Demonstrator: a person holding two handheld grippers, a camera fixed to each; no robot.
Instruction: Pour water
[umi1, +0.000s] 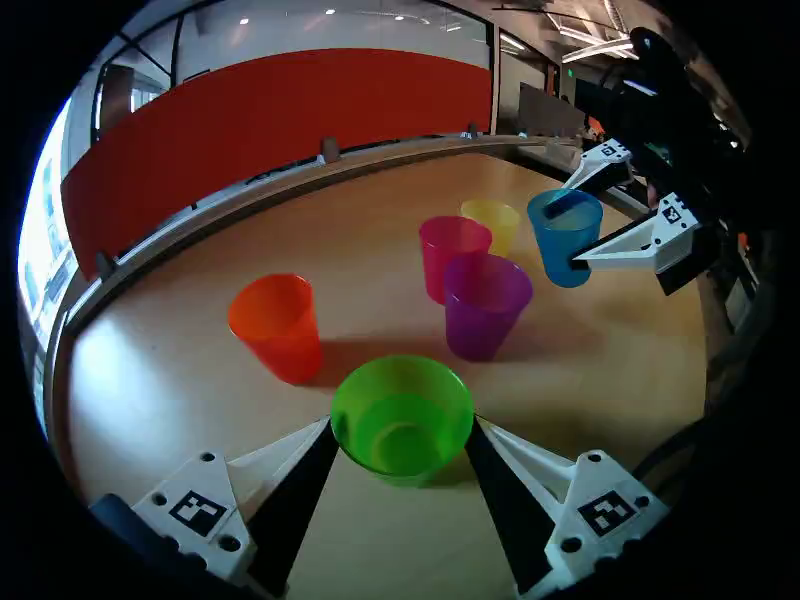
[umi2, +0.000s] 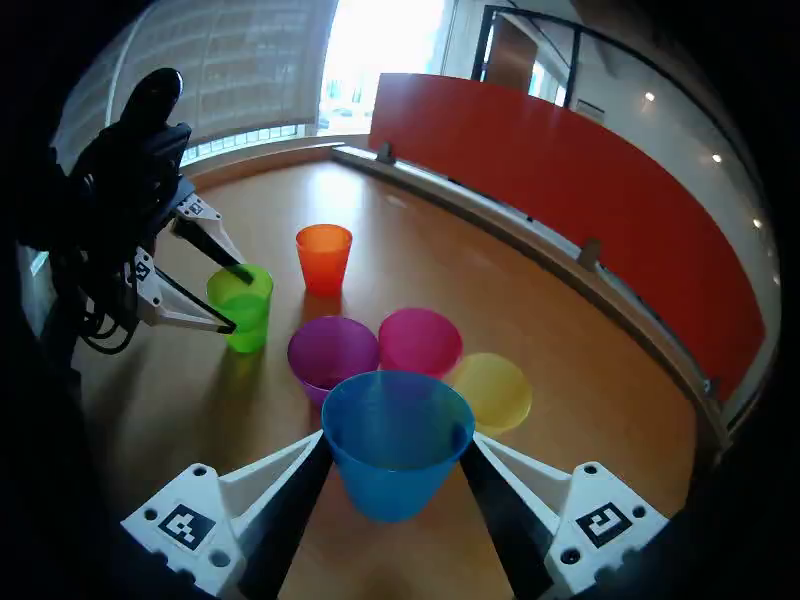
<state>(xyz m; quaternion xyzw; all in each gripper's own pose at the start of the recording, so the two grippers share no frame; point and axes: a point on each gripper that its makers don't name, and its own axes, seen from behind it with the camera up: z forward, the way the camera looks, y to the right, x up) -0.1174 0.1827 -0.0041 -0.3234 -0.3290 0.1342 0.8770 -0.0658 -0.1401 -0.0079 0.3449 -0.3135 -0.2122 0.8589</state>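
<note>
While the left gripper (umi1: 402, 428) pinches the green cup (umi1: 402, 400) and the right gripper (umi2: 397, 438) the blue cup (umi2: 395, 470) (both near the purple cup (umi1: 485, 300)), neither cup tilts; pouring is not yet begun.

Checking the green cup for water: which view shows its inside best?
The left gripper view: the green cup sits close between the fingers of the left gripper, mouth toward the camera. The right gripper view shows it small and farther off, between those fingers.

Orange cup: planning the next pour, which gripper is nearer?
Left. Left gripper, holding the green cup, is beside the orange cup; right gripper, holding the blue cup, beyond the purple cup.
</note>
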